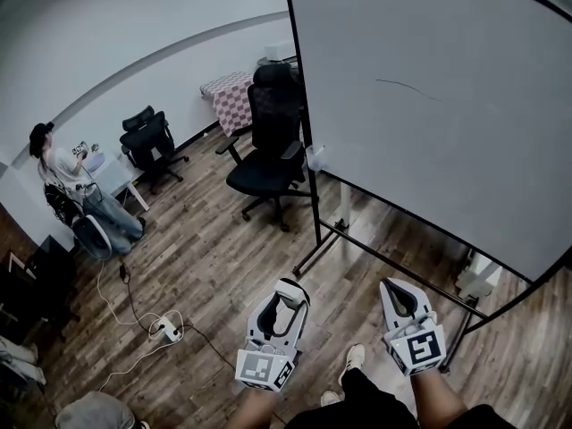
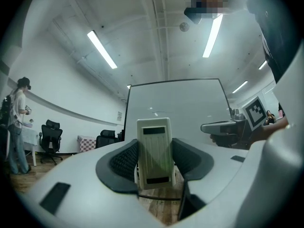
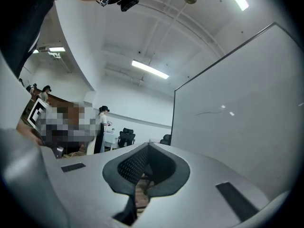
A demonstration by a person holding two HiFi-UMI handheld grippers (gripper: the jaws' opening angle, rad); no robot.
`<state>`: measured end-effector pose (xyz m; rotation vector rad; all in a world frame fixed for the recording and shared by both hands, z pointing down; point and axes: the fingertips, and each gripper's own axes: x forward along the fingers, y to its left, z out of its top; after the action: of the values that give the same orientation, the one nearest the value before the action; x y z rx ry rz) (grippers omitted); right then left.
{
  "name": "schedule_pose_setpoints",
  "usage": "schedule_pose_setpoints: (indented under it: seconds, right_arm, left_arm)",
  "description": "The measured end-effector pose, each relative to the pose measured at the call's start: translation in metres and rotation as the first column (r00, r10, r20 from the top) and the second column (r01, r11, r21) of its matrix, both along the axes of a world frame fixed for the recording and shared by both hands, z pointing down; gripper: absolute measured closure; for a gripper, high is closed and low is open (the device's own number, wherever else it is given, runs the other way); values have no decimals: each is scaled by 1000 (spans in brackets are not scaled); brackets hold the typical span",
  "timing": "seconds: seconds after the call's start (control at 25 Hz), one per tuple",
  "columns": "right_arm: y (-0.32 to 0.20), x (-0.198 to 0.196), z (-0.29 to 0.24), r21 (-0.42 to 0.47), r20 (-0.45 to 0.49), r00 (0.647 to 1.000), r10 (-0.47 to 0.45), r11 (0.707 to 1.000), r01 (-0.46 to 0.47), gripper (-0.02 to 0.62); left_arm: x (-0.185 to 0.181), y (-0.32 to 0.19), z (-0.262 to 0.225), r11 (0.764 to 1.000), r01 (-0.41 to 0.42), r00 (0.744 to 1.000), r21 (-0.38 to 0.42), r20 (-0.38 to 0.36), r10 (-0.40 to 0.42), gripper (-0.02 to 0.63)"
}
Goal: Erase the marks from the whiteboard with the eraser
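Beige eraser (image 2: pixel 153 153): upright, clamped in left gripper (image 1: pixel 288 295) fingers. Thin mark (image 1: pixel 407 86): high on whiteboard (image 1: pixel 447 168), ahead and right of eraser. Right gripper (image 1: pixel 399 295): fingers together, empty.

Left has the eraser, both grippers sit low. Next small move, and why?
Probably raise the left gripper toward the thin dark curved line on the large black-framed whiteboard. Its jaws clamp the pale rectangular plastic eraser, yet it hangs low over the wooden floor, apart from the board. The right gripper is shut and empty.
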<state>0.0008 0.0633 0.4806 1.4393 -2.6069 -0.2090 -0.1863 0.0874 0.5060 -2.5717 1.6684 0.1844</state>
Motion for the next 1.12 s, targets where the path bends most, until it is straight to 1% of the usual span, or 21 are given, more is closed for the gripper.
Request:
schedule_pose_setpoints:
  seconds: [0.08, 0.16, 0.32, 0.48, 0.68, 0.96, 1.12]
  right_arm:
    - [-8, 1, -3, 12, 16, 1000, 6, 1000, -6, 577]
    - [-15, 0, -8, 47, 36, 999, -3, 999, 1, 577]
    - [-37, 8, -19, 89, 28, 1000, 11, 996, -14, 577]
    - [-63, 22, -36, 186, 33, 999, 40, 982, -45, 577]
    - [-101, 41, -43, 178, 52, 996, 73, 981, -82, 577]
    - [-162, 63, -64, 218, 92, 989, 117, 966, -135, 577]
    - [-197, 75, -71, 226, 94, 988, 119, 965, -137, 577]
  left_arm:
    - [4, -9, -3, 1000, -22, 1000, 8, 2, 22, 365]
    - [8, -18, -7, 999, -39, 999, 16, -1, 39, 365]
    - [16, -42, -11, 999, -49, 999, 15, 2, 49, 365]
    - [28, -75, -11, 997, -73, 997, 3, 8, 73, 365]
    - [43, -120, -23, 994, -104, 994, 18, 25, 104, 365]
    - [63, -193, -50, 992, -115, 993, 59, 13, 115, 367]
    - [78, -232, -62, 990, -121, 993, 73, 6, 121, 367]
